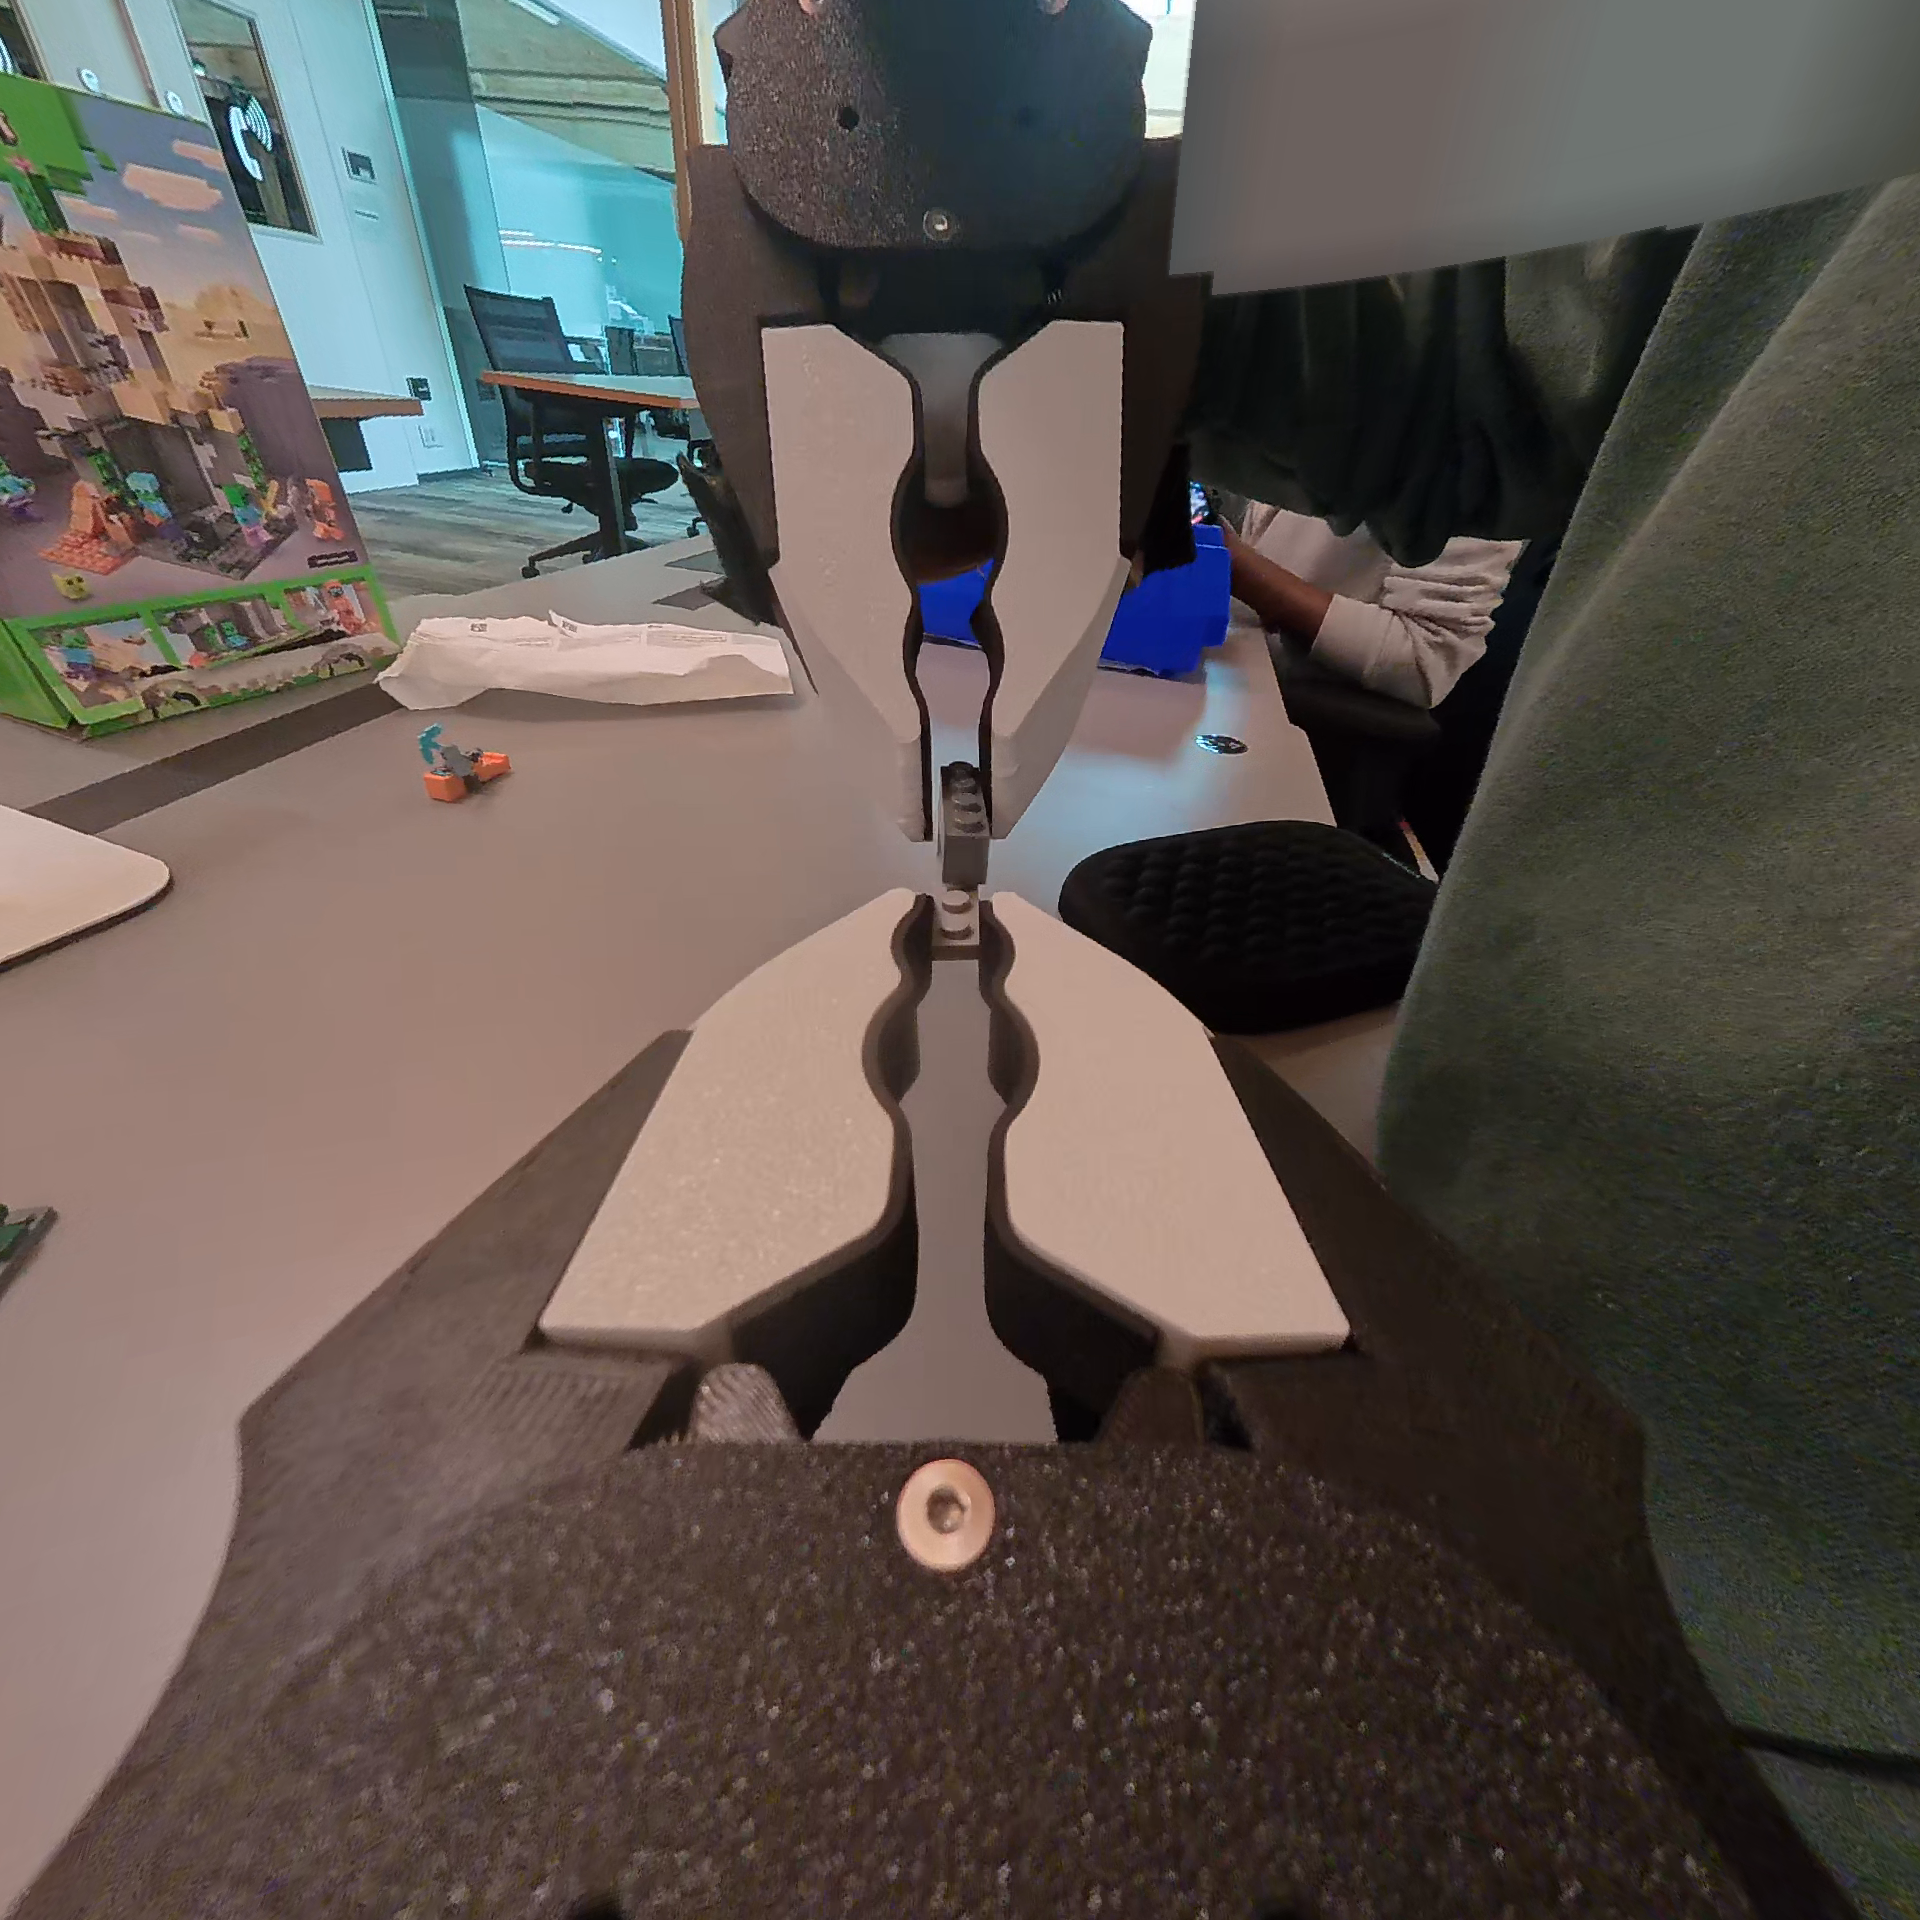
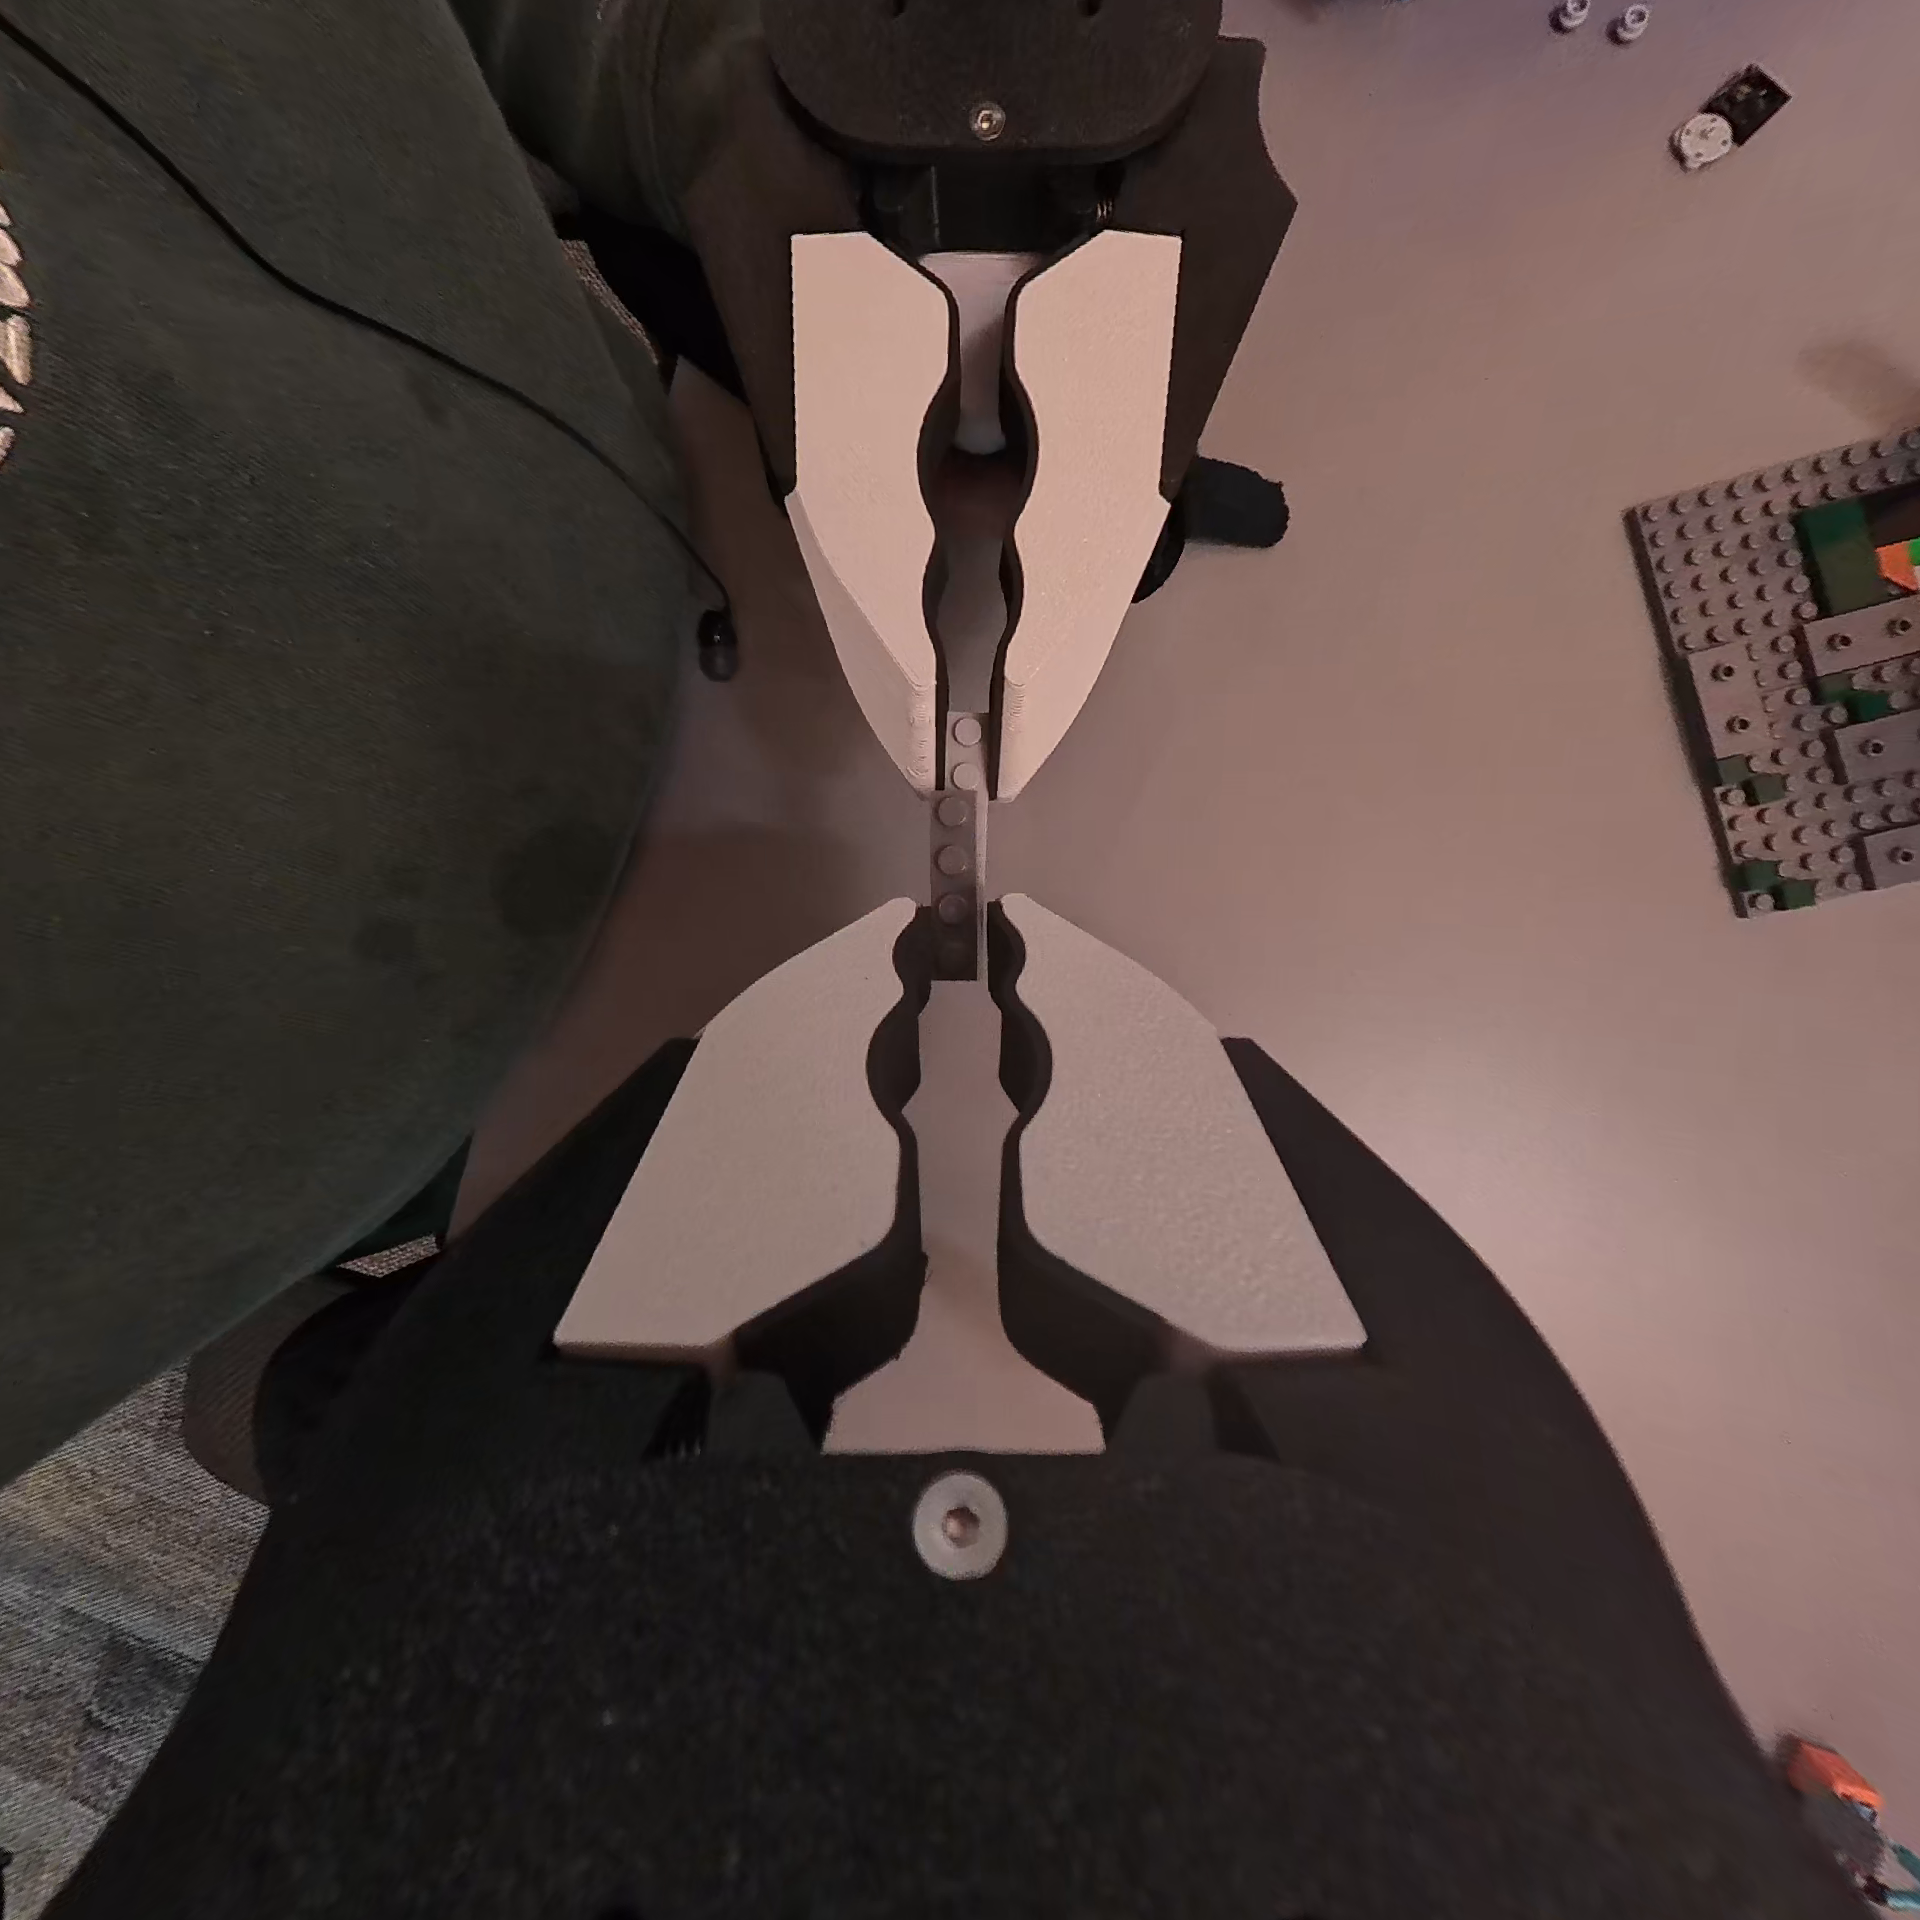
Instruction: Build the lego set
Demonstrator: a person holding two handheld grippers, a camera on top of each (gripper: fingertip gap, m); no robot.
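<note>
Facing each other tip to tip above the counter [image 1: 520, 935], the left hand-held gripper [image 1: 958, 925] and the right hand-held gripper [image 2: 961, 940] each pinch a small grey lego piece. The left one is closed on a thin grey plate [image 1: 958, 920]; the right one is closed on a darker grey brick [image 1: 964, 831], and the two pieces meet end to end between the tips. A person's green sleeve [image 1: 1683, 935] crowds the right side, beside a black padded rest [image 1: 1247, 914]. Farther left lie a small orange lego figure [image 1: 465, 767], a crumpled white paper bag [image 1: 592, 660] and the set's box [image 1: 156, 447]. In the right wrist view a grey studded baseplate [image 2: 1787, 717] with green and orange pieces sits off to the right. Behind are office chairs [image 1: 561, 426] and glass walls.
</note>
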